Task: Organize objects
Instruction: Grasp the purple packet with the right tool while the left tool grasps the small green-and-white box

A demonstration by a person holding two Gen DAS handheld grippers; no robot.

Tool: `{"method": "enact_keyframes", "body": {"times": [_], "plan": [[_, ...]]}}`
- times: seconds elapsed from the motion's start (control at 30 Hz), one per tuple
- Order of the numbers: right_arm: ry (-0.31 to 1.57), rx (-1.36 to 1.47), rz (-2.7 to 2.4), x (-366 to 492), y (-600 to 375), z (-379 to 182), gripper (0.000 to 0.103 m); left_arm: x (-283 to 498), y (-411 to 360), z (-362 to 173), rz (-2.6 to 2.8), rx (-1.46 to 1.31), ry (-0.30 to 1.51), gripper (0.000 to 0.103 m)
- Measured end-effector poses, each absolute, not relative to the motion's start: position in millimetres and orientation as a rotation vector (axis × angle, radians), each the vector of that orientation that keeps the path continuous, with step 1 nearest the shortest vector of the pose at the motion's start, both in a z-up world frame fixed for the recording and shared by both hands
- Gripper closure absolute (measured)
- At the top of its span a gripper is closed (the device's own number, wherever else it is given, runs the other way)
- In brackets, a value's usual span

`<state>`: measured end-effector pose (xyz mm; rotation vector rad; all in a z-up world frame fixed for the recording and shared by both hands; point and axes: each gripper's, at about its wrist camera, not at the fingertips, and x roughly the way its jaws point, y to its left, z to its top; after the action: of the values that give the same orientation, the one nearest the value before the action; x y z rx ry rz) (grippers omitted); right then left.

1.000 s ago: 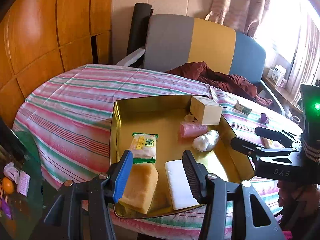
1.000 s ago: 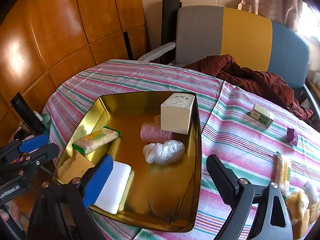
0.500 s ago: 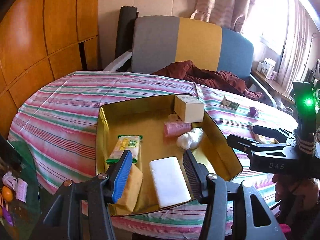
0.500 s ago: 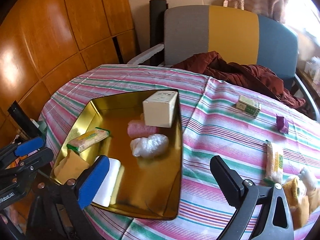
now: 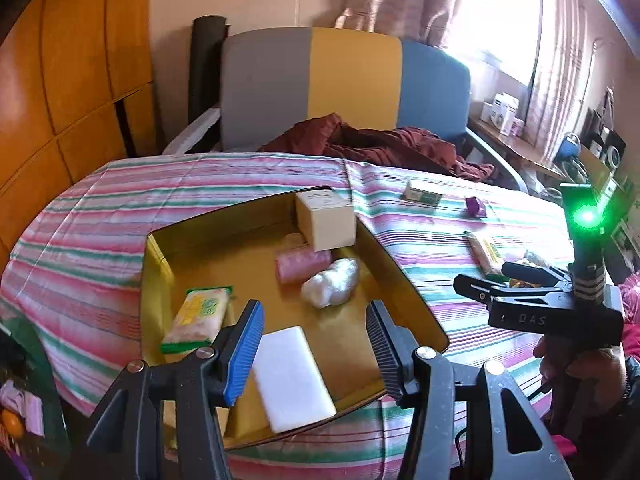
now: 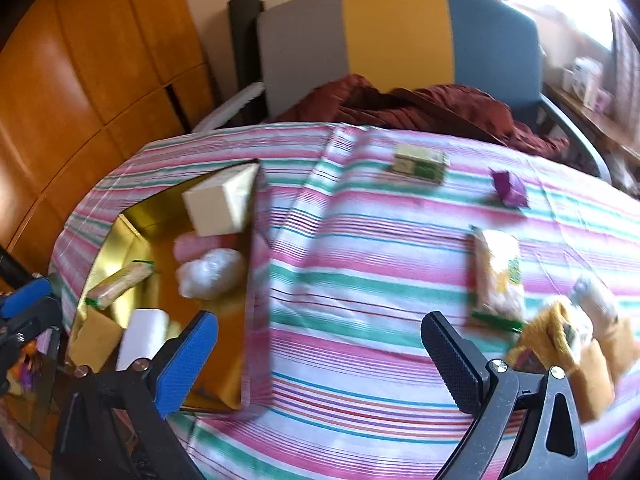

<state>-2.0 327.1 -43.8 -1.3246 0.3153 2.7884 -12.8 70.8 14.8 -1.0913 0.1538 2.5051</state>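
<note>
While six things sit in the tray (image 5: 160,256), five wait on the desk (image 6: 360,280), and both the left gripper (image 5: 314,344) and the right gripper (image 6: 320,356) are open and empty.

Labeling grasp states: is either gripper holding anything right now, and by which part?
Nothing is held. The left gripper is open above the gold tray; the right gripper is open wide over bare striped tablecloth.

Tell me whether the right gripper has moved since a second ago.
Yes. The right gripper, open and empty, has swung rightward: earlier it hung over the gold tray, which now sits at the left of its view, and it faces the snack packet on the striped cloth.
</note>
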Motion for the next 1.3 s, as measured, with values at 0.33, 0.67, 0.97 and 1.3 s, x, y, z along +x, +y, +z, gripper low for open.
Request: {"method": "enact_keyframes", "body": {"times": [0.33,0.67,0.97,1.3], "plan": [[0.411,-1.293,2.641,7,392,-50,0.001,-29,121,19,2.396,-1.066,0.226,0.035],[0.434,-1.226,2.544,-15,469,-35,0.008,-51,168,15,2.299,-1.068,0.260,0.034],[0.439,-1.297,2.453,-83,531,-57,0.023,-78,207,9,2.254,-1.080,0.280,0.026],[0.485,-1.390,2.370,-149,572,-95,0.031,-112,232,-1,2.231,-1.126,0.268,0.022]]}}
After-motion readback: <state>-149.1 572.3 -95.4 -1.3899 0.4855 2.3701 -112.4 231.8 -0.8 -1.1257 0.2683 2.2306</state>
